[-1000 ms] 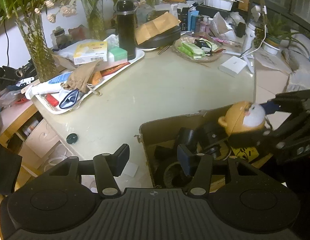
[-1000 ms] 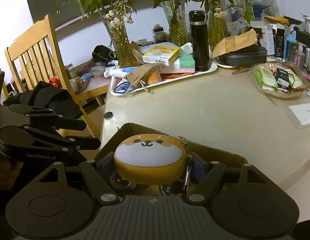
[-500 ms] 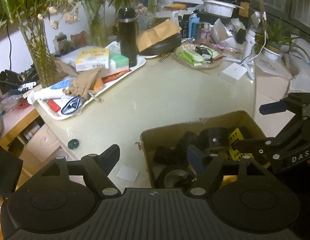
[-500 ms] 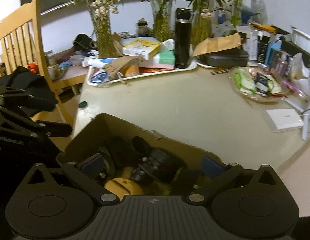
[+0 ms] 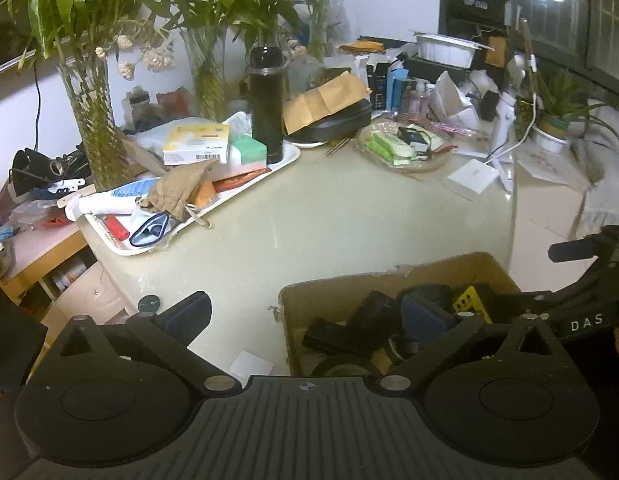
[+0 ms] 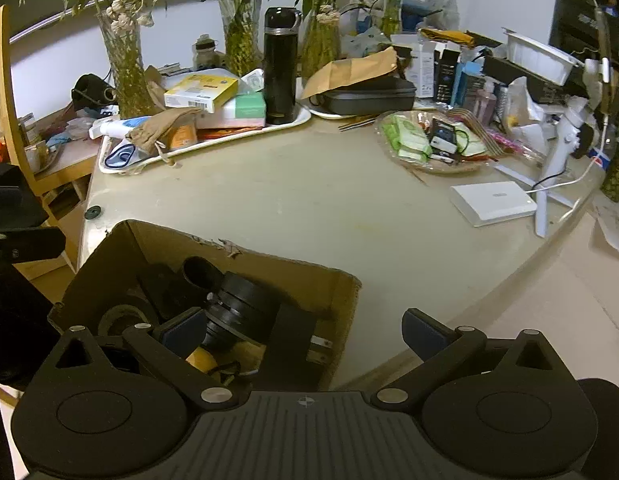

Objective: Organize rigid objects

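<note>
A cardboard box (image 5: 329,296) sits at the table's near edge, holding several black parts, a tape roll and a yellow piece (image 5: 469,302). In the right wrist view the box (image 6: 269,262) holds a black lens (image 6: 241,308) and the orange dog-face case (image 6: 201,360), low in the box. My left gripper (image 5: 309,316) is open and empty, straddling the box's left wall. My right gripper (image 6: 305,328) is open and empty, straddling the box's right wall. The right gripper also shows at the right of the left wrist view (image 5: 581,280).
A white tray (image 5: 269,172) at the back left carries boxes, a brown pouch and a black flask (image 5: 266,108). A wicker dish (image 6: 437,140) of packets and a white box (image 6: 491,202) lie to the right. Plant vases line the back. A wooden chair (image 6: 1,92) stands left.
My right gripper held the dog-face case over the box, then opened; the case now lies inside the box. Both grippers have drawn back and up a little.
</note>
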`<state>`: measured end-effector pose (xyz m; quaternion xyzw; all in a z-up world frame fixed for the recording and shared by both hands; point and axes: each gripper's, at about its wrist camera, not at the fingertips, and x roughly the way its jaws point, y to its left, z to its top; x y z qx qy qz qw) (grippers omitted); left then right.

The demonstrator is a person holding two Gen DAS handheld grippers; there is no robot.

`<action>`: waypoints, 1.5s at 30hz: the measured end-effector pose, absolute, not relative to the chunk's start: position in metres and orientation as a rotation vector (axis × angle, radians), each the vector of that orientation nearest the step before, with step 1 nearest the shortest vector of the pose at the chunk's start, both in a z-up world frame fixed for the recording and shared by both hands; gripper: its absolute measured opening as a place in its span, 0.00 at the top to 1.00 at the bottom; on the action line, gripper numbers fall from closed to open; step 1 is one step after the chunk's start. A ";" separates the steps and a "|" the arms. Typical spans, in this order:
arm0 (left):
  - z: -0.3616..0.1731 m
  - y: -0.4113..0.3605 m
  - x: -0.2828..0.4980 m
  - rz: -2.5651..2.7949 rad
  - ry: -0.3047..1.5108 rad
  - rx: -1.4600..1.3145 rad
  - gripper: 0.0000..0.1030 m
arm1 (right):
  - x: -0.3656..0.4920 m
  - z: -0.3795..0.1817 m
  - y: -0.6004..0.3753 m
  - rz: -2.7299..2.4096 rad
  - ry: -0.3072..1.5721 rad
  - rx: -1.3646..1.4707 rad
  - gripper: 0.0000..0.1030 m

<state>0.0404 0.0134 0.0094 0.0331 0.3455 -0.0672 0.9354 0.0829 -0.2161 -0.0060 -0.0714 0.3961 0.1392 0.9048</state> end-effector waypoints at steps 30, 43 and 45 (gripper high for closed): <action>-0.033 0.006 0.029 -0.123 0.990 0.079 0.00 | 0.053 -0.030 -0.225 0.253 1.014 -0.105 0.00; -0.039 0.002 0.028 -0.115 1.015 0.090 0.00 | 0.049 -0.039 -0.214 0.284 1.034 -0.179 0.00; -0.040 0.001 0.028 -0.114 1.017 0.096 0.00 | 0.049 -0.039 -0.215 0.282 1.033 -0.179 0.00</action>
